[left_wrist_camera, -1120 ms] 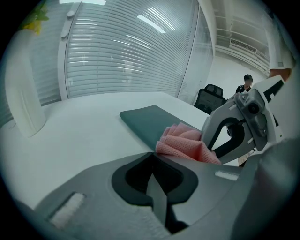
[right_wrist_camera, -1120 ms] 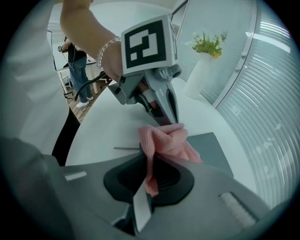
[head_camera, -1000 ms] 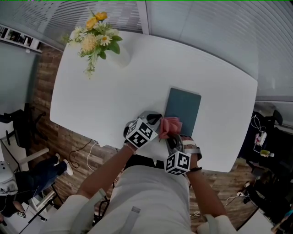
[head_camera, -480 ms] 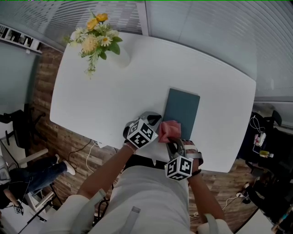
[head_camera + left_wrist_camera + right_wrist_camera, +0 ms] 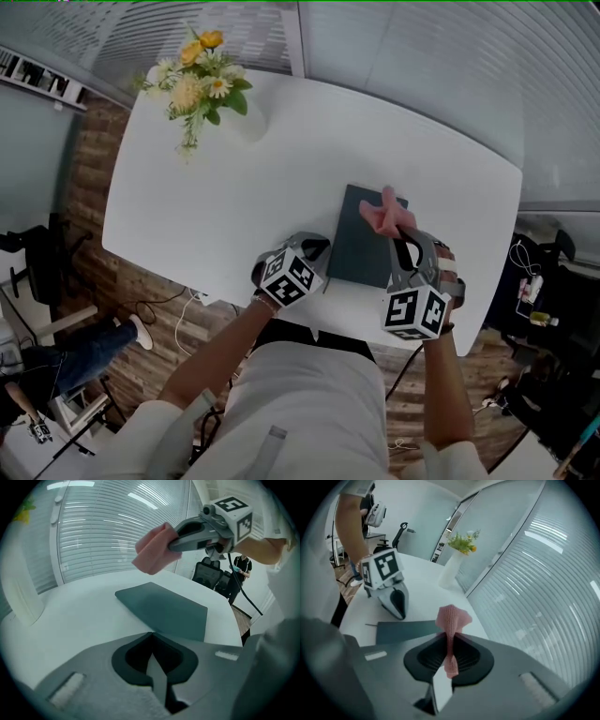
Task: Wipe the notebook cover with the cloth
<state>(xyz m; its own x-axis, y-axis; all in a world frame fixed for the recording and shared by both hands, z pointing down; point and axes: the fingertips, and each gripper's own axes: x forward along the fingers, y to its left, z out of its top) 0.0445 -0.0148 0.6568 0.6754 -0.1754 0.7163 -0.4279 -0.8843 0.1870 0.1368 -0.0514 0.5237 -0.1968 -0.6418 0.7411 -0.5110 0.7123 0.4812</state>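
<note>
A dark teal notebook (image 5: 359, 246) lies flat on the white table (image 5: 234, 197), near its front edge. My right gripper (image 5: 397, 234) is shut on a pink cloth (image 5: 388, 213), which hangs above the notebook's far right part. From the right gripper view the cloth (image 5: 451, 617) bunches out past the closed jaws, with the notebook (image 5: 404, 631) below. My left gripper (image 5: 319, 247) is shut with nothing in it, its tip at the notebook's near left edge. The left gripper view shows the notebook (image 5: 164, 609) just ahead and the cloth (image 5: 152, 551) held high in the right gripper (image 5: 174, 545).
A white vase with yellow and white flowers (image 5: 199, 80) stands at the table's far left corner. Window blinds (image 5: 422, 56) run behind the table. A wooden floor (image 5: 122, 291) with cables and office chairs surrounds it.
My right gripper has carried the cloth from the notebook's near edge up and to the right, over its far right part. The left gripper has stayed in place.
</note>
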